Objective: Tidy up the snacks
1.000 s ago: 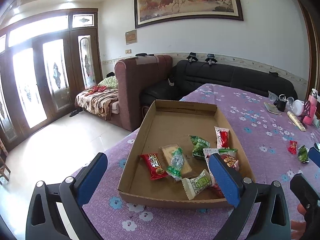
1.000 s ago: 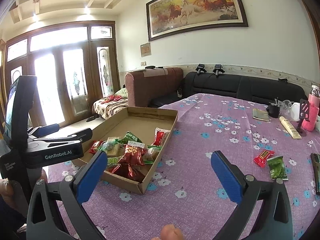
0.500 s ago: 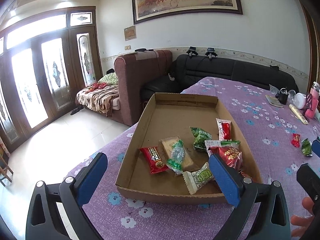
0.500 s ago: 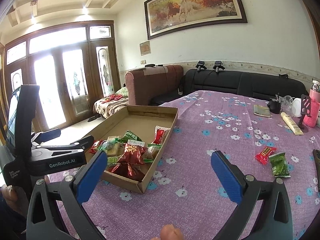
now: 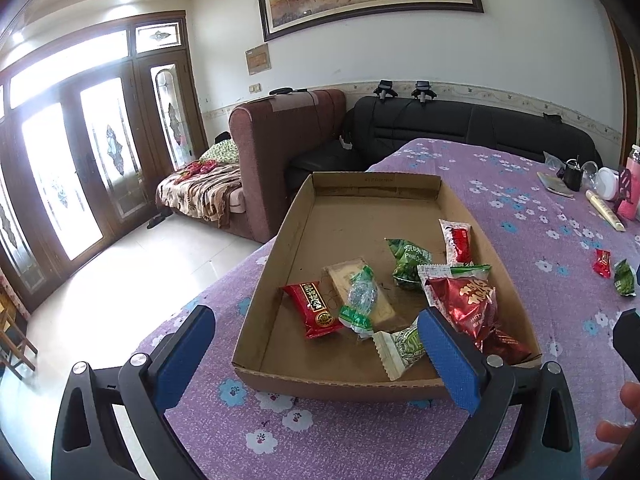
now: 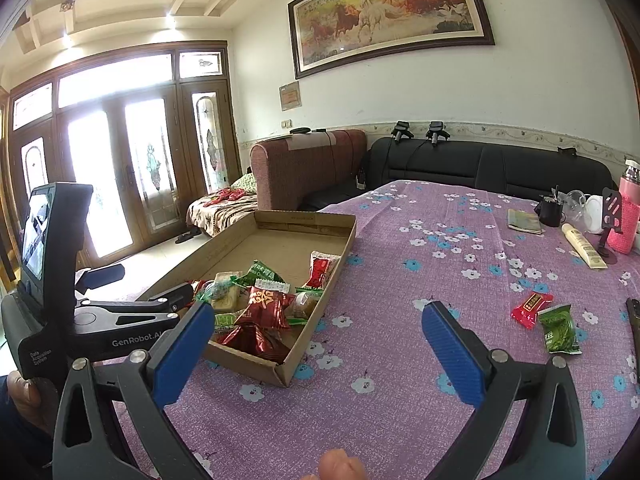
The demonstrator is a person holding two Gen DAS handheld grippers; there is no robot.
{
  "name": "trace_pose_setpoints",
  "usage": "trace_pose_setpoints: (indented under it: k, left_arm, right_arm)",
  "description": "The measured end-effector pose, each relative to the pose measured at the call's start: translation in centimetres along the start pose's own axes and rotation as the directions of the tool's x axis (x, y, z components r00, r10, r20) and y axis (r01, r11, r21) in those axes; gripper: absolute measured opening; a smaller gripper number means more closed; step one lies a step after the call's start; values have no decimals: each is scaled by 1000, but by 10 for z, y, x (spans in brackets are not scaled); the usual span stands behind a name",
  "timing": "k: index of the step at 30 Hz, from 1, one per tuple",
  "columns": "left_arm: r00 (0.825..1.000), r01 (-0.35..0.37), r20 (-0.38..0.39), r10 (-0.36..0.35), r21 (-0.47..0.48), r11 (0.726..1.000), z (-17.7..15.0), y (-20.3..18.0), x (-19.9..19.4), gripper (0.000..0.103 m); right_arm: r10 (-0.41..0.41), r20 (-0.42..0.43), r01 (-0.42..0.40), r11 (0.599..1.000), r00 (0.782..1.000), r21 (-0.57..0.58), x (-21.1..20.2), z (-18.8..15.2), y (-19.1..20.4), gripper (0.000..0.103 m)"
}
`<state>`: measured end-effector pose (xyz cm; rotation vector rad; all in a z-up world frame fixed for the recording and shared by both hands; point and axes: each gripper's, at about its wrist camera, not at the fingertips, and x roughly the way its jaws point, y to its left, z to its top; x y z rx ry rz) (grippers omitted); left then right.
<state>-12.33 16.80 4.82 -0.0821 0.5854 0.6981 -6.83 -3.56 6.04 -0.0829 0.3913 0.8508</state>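
A shallow cardboard tray [image 5: 360, 188] [image 6: 344, 240] sits on the purple flowered tablecloth [image 6: 460, 248] and holds several snack packets, among them a red packet [image 5: 314, 310] and a dark red foil bag [image 5: 468, 312] [image 6: 262, 308]. Two loose packets lie on the cloth to the right: a red one [image 6: 530, 309] [image 5: 602, 263] and a green one [image 6: 559, 330] [image 5: 624, 278]. My left gripper [image 5: 316, 354] is open just before the tray's near edge, holding nothing. My right gripper [image 6: 316, 344] is open over bare cloth, left of the loose packets.
At the table's far right stand a pink bottle [image 6: 626, 216], a white cup [image 6: 594, 208], a black cup [image 6: 550, 212], a cream tube [image 6: 584, 246] and a booklet [image 6: 524, 222]. Sofas [image 6: 480, 168] stand behind the table. Glass doors [image 6: 116, 176] are at the left.
Both grippers have drawn back and risen slightly, so the tray looks a little farther. Both stay open and empty. No packet has moved.
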Motion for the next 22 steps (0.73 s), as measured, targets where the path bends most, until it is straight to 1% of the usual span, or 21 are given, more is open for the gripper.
trace_pose_setpoints:
  k: [14,16,19,21,22]
  left_arm:
    - [1000,-2,-6,2,-8,1000,0,5,2,102]
    - [1000,-13,-8,13,2,1000,1,5,2,102]
    - [997,-70,-4,71,35,997,1,4,0,102]
    - [997,-82,6,81,44,996,0,4,-2,102]
    - [997,-74,8,73,45,996,0,5,-3,102]
  right_arm:
    - [1,-1,-1,1000,1000,3,0,0,-1,103]
    - [1,-1,-1,1000,1000,3,0,0,-2,103]
    - [1,-3,-1,1000,1000,4,1,-2,-1,103]
    - [1,-3,-1,1000,1000,6,1,-2,-2,103]
    - [0,-3,0,1000,1000,7,1,-2,-2,103]
